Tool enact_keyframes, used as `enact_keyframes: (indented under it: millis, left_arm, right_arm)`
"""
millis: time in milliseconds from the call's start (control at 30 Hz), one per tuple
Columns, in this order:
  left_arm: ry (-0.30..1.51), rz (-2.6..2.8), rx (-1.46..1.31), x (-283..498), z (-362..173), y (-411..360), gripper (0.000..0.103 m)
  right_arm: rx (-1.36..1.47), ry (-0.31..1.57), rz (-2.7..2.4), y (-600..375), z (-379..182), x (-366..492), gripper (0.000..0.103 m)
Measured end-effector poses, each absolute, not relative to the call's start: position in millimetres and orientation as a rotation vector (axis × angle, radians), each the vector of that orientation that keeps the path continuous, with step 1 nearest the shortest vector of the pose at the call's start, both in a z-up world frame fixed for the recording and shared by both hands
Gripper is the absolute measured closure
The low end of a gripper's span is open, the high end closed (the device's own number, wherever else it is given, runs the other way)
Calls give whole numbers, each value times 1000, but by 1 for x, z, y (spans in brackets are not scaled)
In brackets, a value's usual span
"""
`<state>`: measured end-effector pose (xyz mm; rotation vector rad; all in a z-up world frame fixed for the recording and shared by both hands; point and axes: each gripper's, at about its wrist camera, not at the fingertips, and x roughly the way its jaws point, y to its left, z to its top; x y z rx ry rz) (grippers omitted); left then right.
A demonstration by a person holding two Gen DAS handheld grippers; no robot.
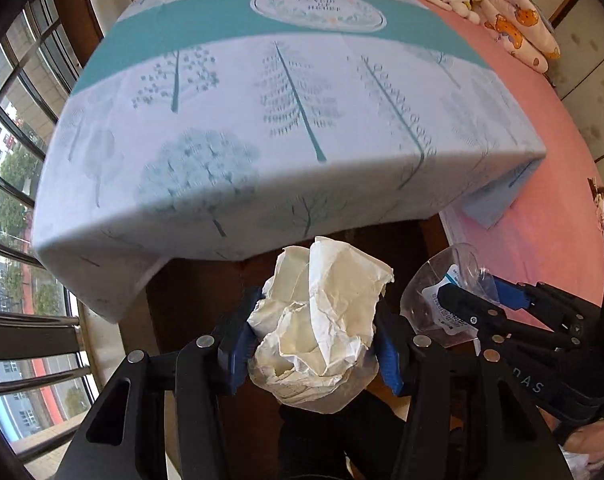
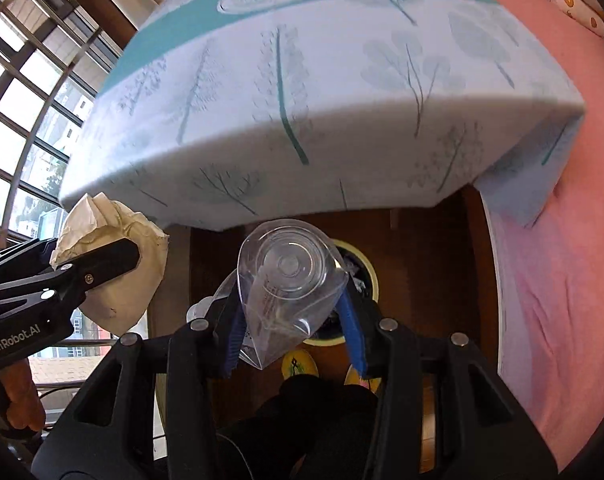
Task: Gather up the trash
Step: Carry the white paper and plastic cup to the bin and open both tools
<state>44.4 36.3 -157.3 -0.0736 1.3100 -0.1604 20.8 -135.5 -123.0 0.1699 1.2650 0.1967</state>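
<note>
Left gripper (image 1: 313,344) clenched on crumpled white paper wad (image 1: 321,320): light, soft, compressible. Right gripper (image 2: 294,328) clamping crushed clear plastic bottle (image 2: 290,280) mid-body: light, slippery, springy; round bin (image 2: 361,276) just beyond.

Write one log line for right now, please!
left gripper: shut on paper | right gripper: shut on bottle | bin: below bottle

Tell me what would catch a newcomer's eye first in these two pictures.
First, the crumpled paper clamped in the left claw, low in the left wrist view. Next, the squashed clear plastic bottle pinched in the right claw, with a round bin on the floor just behind it. Above both hangs the table edge under a tree-print tablecloth, and a pink bed lies to the right.
</note>
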Motion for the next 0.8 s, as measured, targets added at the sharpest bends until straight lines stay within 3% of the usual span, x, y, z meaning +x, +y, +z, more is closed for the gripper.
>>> enact_keyframes:
  millis: [367,500,533,567,633,800]
  left_arm:
    - [1404,-80,-134,26,-357,3,45]
    - [1414,-61,-130,26,-399,1,36]
    - [1417,-52,-122,26,-407,2,29]
    - [1423,-45,-118,29,-414,-1,28]
    - [1435,-18,-124,28,-425,5,13]
    - [1425,39,-138,38,-427,23,8]
  right_arm:
    - [160,1408,188,-158,-330,-3,64]
    - [171,1426,205,-163,-381,-4,63]
    - [182,1431,207,-165,-389,0,62]
    - [196,1436,204,-167,-397,1,52]
    - [213,1458,174,-171,-411,12,34]
    - [238,1452,169,-180,-417,25,32]
